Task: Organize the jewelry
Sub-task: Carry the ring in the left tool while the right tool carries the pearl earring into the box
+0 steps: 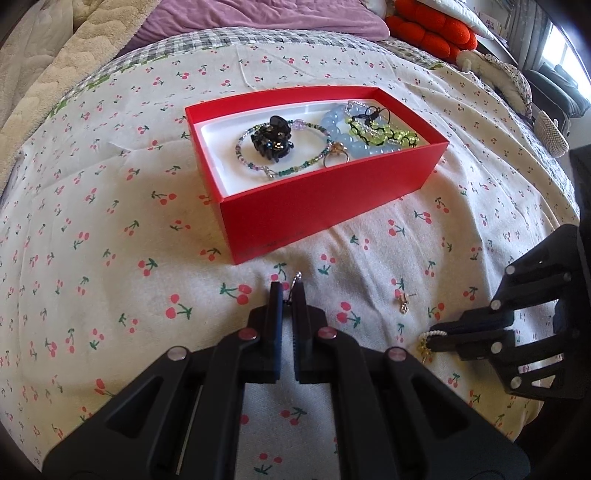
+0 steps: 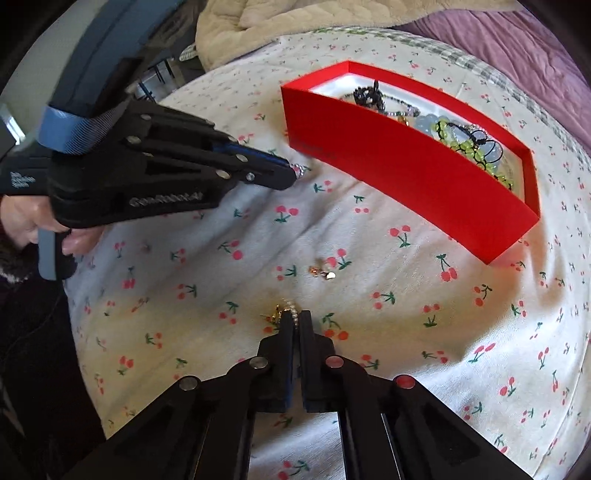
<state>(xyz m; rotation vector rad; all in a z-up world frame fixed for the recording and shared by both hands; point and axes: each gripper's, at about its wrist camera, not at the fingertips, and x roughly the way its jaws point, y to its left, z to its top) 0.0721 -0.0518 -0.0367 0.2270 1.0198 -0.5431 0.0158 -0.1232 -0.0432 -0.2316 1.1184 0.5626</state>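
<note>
A red box [image 1: 332, 199] with a white inside sits on the cherry-print bedspread; it also shows in the right wrist view [image 2: 406, 173]. It holds a black hair claw [image 1: 271, 142], a beaded bracelet [image 1: 295, 170], a gold ring [image 1: 334, 157], blue beads [image 1: 345, 140] and green beads [image 1: 384, 134]. My left gripper [image 1: 289, 287] is shut on a small silver earring [image 1: 297, 277], just in front of the box. My right gripper [image 2: 295, 317] is shut on a pearl-and-gold earring [image 2: 290, 310] down on the bedspread. A small gold earring [image 1: 403, 301] lies loose between the grippers; it also shows in the right wrist view [image 2: 320, 272].
A purple quilt [image 1: 258, 14] and a cream blanket [image 1: 55, 66] lie behind the box. A red cushion [image 1: 432, 27] sits at the far right. The bed edge drops off at the right [image 1: 576, 206]. My hand holds the left gripper's handle [image 2: 29, 221].
</note>
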